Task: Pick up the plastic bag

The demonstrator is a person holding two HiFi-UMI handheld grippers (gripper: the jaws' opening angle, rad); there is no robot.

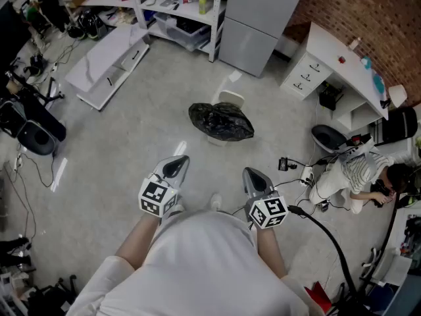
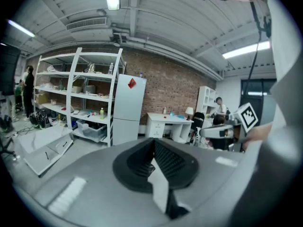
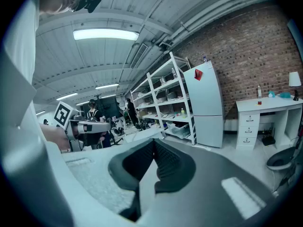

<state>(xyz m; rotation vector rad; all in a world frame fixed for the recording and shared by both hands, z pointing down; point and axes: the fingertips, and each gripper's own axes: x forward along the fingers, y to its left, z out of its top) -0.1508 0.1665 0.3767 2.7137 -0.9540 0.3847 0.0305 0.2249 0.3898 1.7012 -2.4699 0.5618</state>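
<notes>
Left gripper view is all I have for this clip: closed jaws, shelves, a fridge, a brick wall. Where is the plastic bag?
Observer: The black plastic bag lies on the floor ahead of the person; only the head view shows it.
Operator: Is either gripper touching it?
Observer: No. The left gripper and the right gripper are both held close to the person's body, well short of the bag.
Operator: Are the right one's jaws open?
Observer: No. The right gripper view shows them together with nothing between them.
</notes>
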